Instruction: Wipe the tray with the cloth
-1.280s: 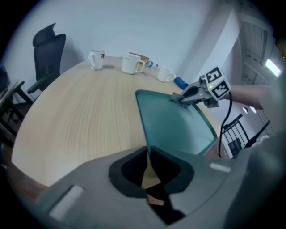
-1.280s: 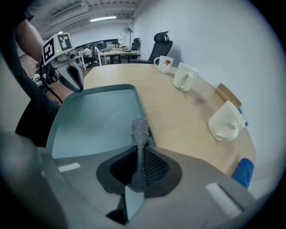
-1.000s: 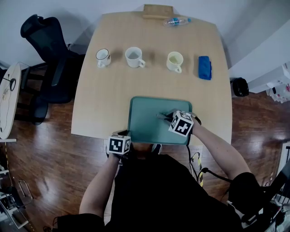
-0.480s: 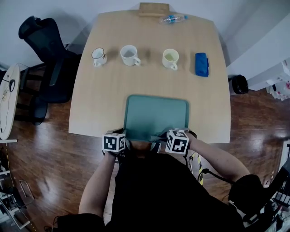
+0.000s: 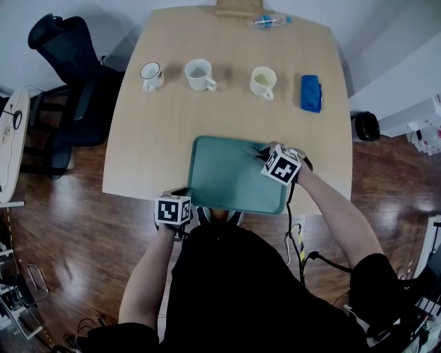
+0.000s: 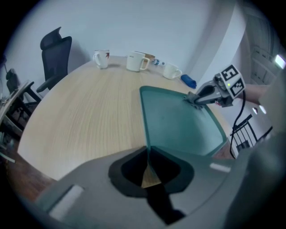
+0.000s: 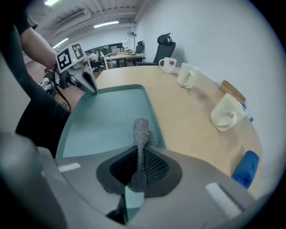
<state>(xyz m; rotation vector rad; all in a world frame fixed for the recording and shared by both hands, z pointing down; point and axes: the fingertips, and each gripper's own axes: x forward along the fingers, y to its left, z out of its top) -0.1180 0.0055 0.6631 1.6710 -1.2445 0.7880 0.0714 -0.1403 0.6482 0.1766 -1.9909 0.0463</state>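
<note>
- Closest to the person, the left gripper (image 6: 147, 154) is at the near left corner of the green tray (image 5: 227, 180). Its jaws are closed tight on the tray's rim.
- The tray lies flat on the near edge of the wooden table (image 5: 148, 148). Its near rim sits right at the table's edge.
- Over on the tray's far right part is the right gripper (image 7: 139, 157). It points steeply down.
- Its jaws are pinched on a grey mesh cloth (image 7: 141, 129). The cloth sticks out in front of the jaws, and its loose end is down by the tray's right rim.
- Past the tray there is a bare strip of table.
- Behind that strip stand three mugs in a row, well apart from each other: a white mug with a dark rim (image 5: 151, 74) on the left, a plain white mug (image 5: 200, 73) in the middle, and a cream mug (image 5: 263, 81) on the right.
- Just right of the cream mug lies a small blue thing (image 5: 311, 93). What it is cannot be told.
- At the far edge of the table lie a clear plastic bottle (image 5: 269, 21) on its side and a wooden block (image 5: 236, 10).
- Off the table to the far left stands a black office chair (image 5: 65, 52) on the dark wood floor (image 5: 76, 234).
</note>
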